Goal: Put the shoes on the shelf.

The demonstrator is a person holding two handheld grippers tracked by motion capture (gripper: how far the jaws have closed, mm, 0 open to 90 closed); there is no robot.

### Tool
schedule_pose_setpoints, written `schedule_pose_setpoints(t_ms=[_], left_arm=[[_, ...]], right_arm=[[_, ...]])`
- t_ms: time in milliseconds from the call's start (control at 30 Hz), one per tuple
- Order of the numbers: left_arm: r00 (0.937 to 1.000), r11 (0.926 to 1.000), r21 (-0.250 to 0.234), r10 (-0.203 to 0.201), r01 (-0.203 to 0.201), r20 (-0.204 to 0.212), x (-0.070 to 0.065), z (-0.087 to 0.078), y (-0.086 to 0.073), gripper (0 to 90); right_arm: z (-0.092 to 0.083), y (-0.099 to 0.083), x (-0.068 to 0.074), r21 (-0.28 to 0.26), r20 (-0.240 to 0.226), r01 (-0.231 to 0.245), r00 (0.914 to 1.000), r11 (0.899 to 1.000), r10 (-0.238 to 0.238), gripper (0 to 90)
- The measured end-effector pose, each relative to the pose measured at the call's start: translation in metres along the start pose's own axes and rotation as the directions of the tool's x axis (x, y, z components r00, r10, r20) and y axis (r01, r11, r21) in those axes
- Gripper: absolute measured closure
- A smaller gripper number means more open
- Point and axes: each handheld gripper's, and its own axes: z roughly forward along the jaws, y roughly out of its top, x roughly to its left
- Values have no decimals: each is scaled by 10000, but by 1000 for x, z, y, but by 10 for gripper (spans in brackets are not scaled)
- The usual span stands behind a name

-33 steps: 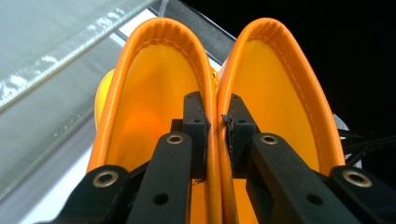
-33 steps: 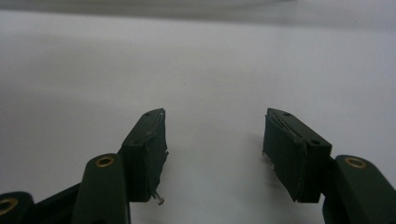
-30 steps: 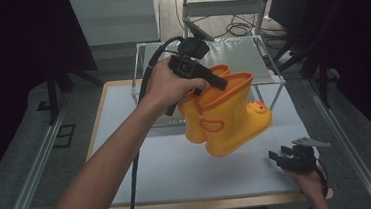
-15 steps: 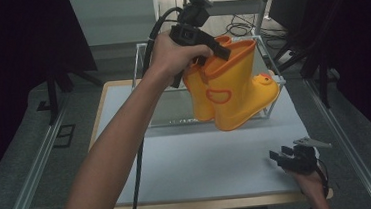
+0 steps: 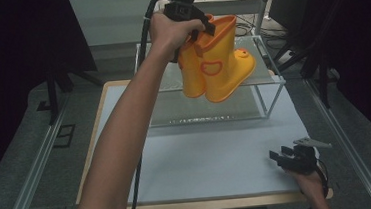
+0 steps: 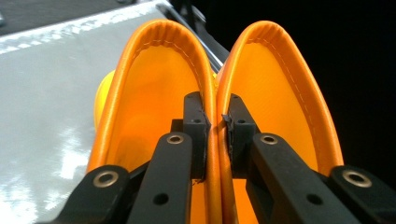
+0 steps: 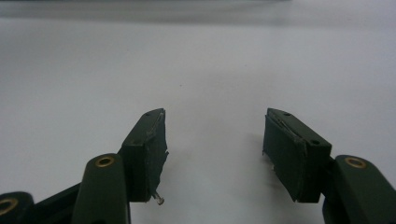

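While the left gripper (image 5: 194, 21) is held high over the far side of the table, its two black jaws pinch a pair of small orange rubber boots (image 5: 216, 62). One jaw sits inside each boot, seen up close in the left gripper view (image 6: 215, 126). The jaws squeeze the two inner walls of the boots (image 6: 215, 93) together between them, so only that thin orange rubber keeps them apart. The boots hang in the air from this grip, above a clear see-through box with a metal frame (image 5: 267, 85). They do not touch the box. Their toes point to the right and a little down. One boot has an orange loop shape on its side and a small dot on its toe.

The right gripper (image 5: 284, 156) sits low near the front right corner of the flat white table top (image 5: 203, 158). Its jaws are spread wide apart, and in the right gripper view (image 7: 214, 149) nothing is between them but the bare white surface (image 7: 196, 70). It holds nothing. A hand (image 5: 310, 185) holds it from below.
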Motion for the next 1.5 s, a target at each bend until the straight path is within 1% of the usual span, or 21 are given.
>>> schedule_pose_setpoints(t_ms=[167,200,300,400,533,700,733,833,867,900,933,967,1033,1100,1167,1200,1233,1267,1400,1467,1500], left_arm=[[9971,9993,-177,-341,330,-678,12,9,11,818],[9950,9983,-244,-555,536,-829,16,11,13,818],[9889,9959,-330,-876,842,-1197,25,15,17,818],[9789,9914,-583,-1252,1172,-1613,35,21,20,818],[9650,9872,-822,-1513,1366,-2141,45,29,22,817],[9511,9841,-683,-1758,1637,-2540,56,38,21,814],[9465,9831,-757,-1809,1665,-2673,58,38,21,812],[9514,9804,-916,-1916,1742,-2413,62,36,20,788],[9518,9807,-992,-1880,1685,-2422,62,36,20,749],[9548,9796,-1208,-1853,1608,-2323,61,34,20,739],[9572,9807,-1194,-1786,1546,-2276,61,32,20,735],[9621,9811,-1206,-1744,1516,-2095,61,31,20,728],[9655,9824,-1222,-1641,1414,-2023,60,29,20,692],[9684,9833,-1258,-1548,1318,-1957,60,26,19,621],[9749,9816,-1456,-1476,1237,-1667,58,20,18,606],[9764,9813,-1520,-1425,1179,-1625,57,18,18,580],[9776,9823,-1547,-1313,1059,-1645,56,15,18,556],[9817,9825,-1609,-1181,937,-1495,54,11,17,539],[9896,9836,-1743,-699,472,-1259,51,-4,11,516],[9907,9845,-1744,-421,191,-1291,50,-14,5,528],[9921,9852,-1710,-284,71,-1223,49,-20,1,566]], right_arm=[[3,-1,1,49,-48,88,9999,9999,-88,390],[3,-1,1,63,-68,70,10000,10000,-69,390],[4,0,1,87,-97,107,9999,9999,-106,390],[2,0,1,3,-112,106,9999,9999,-106,390],[-2,2,2,-222,-94,80,9999,9997,-82,390],[-4,3,2,-323,-92,142,9999,9994,-145,390],[-4,3,2,-337,-89,118,9999,9994,-121,390],[-3,2,1,-304,-75,121,9999,9995,-124,390],[-3,2,1,-277,-83,126,9999,9995,-129,390],[-3,2,2,-268,-81,125,9999,9996,-127,390],[-3,2,2,-252,-83,112,9999,9996,-115,390],[-2,2,3,-253,-83,165,9998,9995,-167,390],[-2,2,4,-246,-99,189,9998,9995,-192,390],[-2,2,5,-223,-118,188,9997,9996,-191,390],[-1,2,6,-205,-123,237,9996,9995,-240,389],[-1,2,6,-199,-135,255,9996,9995,-258,389],[-1,2,6,-181,-143,249,9996,9995,-251,389],[0,2,6,-173,-140,262,9996,9995,-264,389],[-2,2,6,-207,-96,230,9997,9995,-232,389],[-3,2,6,-231,-87,214,9997,9995,-216,389],[-3,2,6,-238,-74,220,9997,9995,-222,389]])
